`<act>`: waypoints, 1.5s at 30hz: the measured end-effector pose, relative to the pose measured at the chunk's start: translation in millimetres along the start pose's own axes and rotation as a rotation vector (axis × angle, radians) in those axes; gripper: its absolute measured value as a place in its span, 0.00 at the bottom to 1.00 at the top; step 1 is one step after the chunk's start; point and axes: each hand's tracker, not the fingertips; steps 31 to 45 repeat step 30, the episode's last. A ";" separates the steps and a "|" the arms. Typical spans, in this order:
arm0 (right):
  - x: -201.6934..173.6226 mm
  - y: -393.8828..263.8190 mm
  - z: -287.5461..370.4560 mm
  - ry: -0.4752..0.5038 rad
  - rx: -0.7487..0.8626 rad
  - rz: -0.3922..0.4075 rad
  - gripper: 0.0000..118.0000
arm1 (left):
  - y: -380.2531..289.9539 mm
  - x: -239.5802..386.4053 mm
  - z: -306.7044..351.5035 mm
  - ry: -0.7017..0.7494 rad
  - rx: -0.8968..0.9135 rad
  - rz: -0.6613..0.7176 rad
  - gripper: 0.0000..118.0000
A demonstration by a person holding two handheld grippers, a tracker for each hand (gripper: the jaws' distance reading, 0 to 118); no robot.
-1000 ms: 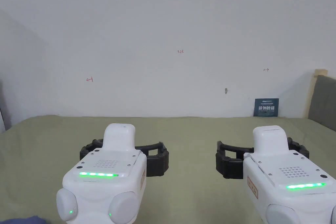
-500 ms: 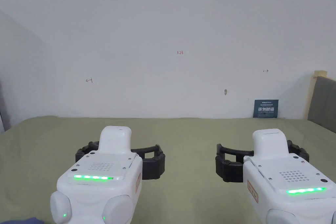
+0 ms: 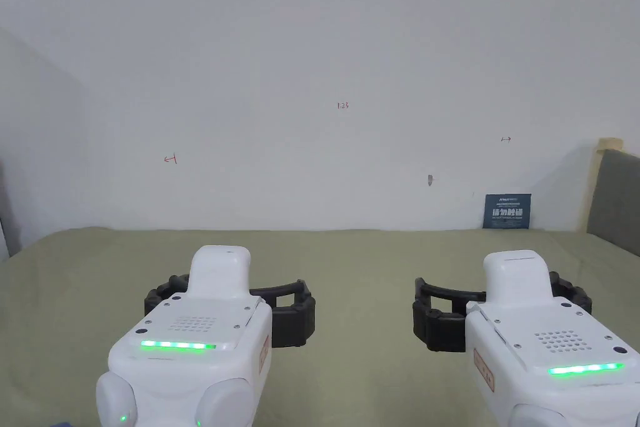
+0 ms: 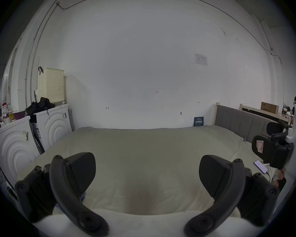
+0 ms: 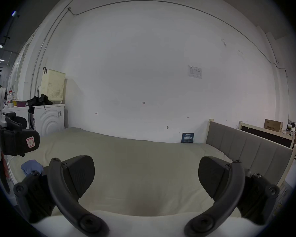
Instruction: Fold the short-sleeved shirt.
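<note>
Both tools hover side by side above the bed, left tool and right tool spread wide and empty, while the crumpled blue shirt lies near the bed's left edge.

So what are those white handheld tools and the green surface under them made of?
The left tool and right tool look like glossy white moulded plastic, going by the sheen, with matte black jaws, perhaps plastic or rubber. The bed cover looks like soft woven cloth: dull, faintly creased.
</note>
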 end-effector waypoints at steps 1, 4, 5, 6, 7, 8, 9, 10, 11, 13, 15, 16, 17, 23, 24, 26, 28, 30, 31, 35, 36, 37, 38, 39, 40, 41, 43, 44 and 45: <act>0.0 0.0 0.6 0.008 0.002 -0.002 1.00 | 0.1 -1.2 -0.6 0.002 -0.003 0.001 1.00; -1.2 -0.1 0.2 0.013 -0.001 0.000 1.00 | 0.1 -1.5 0.2 -0.001 0.000 0.007 1.00; -1.8 -0.2 -0.1 0.015 -0.002 0.003 1.00 | -0.2 -2.4 -1.3 -0.001 -0.001 0.005 1.00; -2.3 -0.4 -0.5 0.019 -0.003 0.007 1.00 | -0.3 -3.0 -2.2 -0.003 -0.002 0.004 1.00; -2.9 -0.8 -0.7 0.021 -0.001 0.010 1.00 | -0.2 -3.1 -2.3 -0.005 -0.002 0.004 1.00; -3.8 -0.2 -0.4 0.020 0.000 0.013 1.00 | 0.1 -3.0 -2.1 -0.007 -0.002 0.003 1.00; -4.2 0.3 0.0 0.021 0.002 0.012 1.00 | 0.5 -2.9 -1.7 -0.006 -0.001 0.002 1.00; -4.4 0.7 -0.1 0.023 0.004 0.009 1.00 | 0.9 -3.2 -1.5 -0.007 0.001 0.004 1.00; -4.7 1.1 -0.5 0.021 0.002 0.009 1.00 | 1.6 -3.5 -1.5 -0.008 0.001 0.004 1.00; -5.5 2.9 0.0 0.018 0.006 0.011 1.00 | 2.3 -3.6 -1.6 -0.005 0.002 0.004 1.00; -5.3 3.1 -1.7 0.020 0.001 0.014 1.00 | 3.0 -4.0 -1.3 -0.008 0.003 0.008 1.00; -5.8 2.6 -4.3 0.014 -0.004 0.021 1.00 | 3.2 -4.1 -1.1 -0.008 0.003 0.008 1.00; -6.7 2.0 -6.5 -0.015 -0.010 0.028 1.00 | 1.7 -5.1 -4.1 -0.007 0.003 0.007 1.00; -2.5 0.3 -9.0 -0.005 -0.016 -0.038 1.00 | 3.3 -5.7 -4.7 -0.008 0.006 0.010 1.00; -2.2 -0.1 -9.1 -0.012 -0.010 -0.036 1.00 | 3.8 -5.7 -4.8 -0.005 0.007 0.008 1.00; -3.3 1.6 -9.3 -0.048 -0.017 -0.015 1.00 | 5.5 -5.2 -2.5 -0.005 0.010 0.010 1.00; 0.1 6.8 -7.2 0.008 -0.054 -0.062 1.00 | 6.7 -5.1 -2.1 -0.010 0.006 0.014 1.00; -2.9 7.5 -6.4 -0.047 -0.033 -0.051 1.00 | 4.3 -4.8 -3.0 -0.007 0.007 0.007 1.00; -2.9 7.5 -6.4 -0.047 -0.033 -0.051 1.00 | 4.3 -4.8 -3.0 -0.007 0.007 0.007 1.00; -2.9 7.5 -6.4 -0.047 -0.033 -0.051 1.00 | 4.3 -4.8 -3.0 -0.007 0.007 0.007 1.00; -2.9 7.5 -6.4 -0.047 -0.033 -0.051 1.00 | 4.3 -4.8 -3.0 -0.007 0.007 0.007 1.00; -2.9 7.5 -6.4 -0.047 -0.033 -0.051 1.00 | 4.3 -4.8 -3.0 -0.007 0.007 0.007 1.00; -2.9 7.5 -6.4 -0.047 -0.033 -0.051 1.00 | 4.3 -4.8 -3.0 -0.007 0.007 0.007 1.00; -2.9 7.5 -6.4 -0.047 -0.033 -0.051 1.00 | 4.3 -4.8 -3.0 -0.007 0.007 0.007 1.00; -2.9 7.5 -6.4 -0.047 -0.033 -0.051 1.00 | 4.3 -4.8 -3.0 -0.007 0.007 0.007 1.00; -2.9 7.5 -6.4 -0.047 -0.033 -0.051 1.00 | 4.3 -4.8 -3.0 -0.007 0.007 0.007 1.00; -2.9 7.5 -6.4 -0.047 -0.033 -0.051 1.00 | 4.3 -4.8 -3.0 -0.007 0.007 0.007 1.00; -2.9 7.5 -6.4 -0.047 -0.033 -0.051 1.00 | 4.3 -4.8 -3.0 -0.007 0.007 0.007 1.00; -2.9 7.5 -6.4 -0.047 -0.033 -0.051 1.00 | 4.3 -4.8 -3.0 -0.007 0.007 0.007 1.00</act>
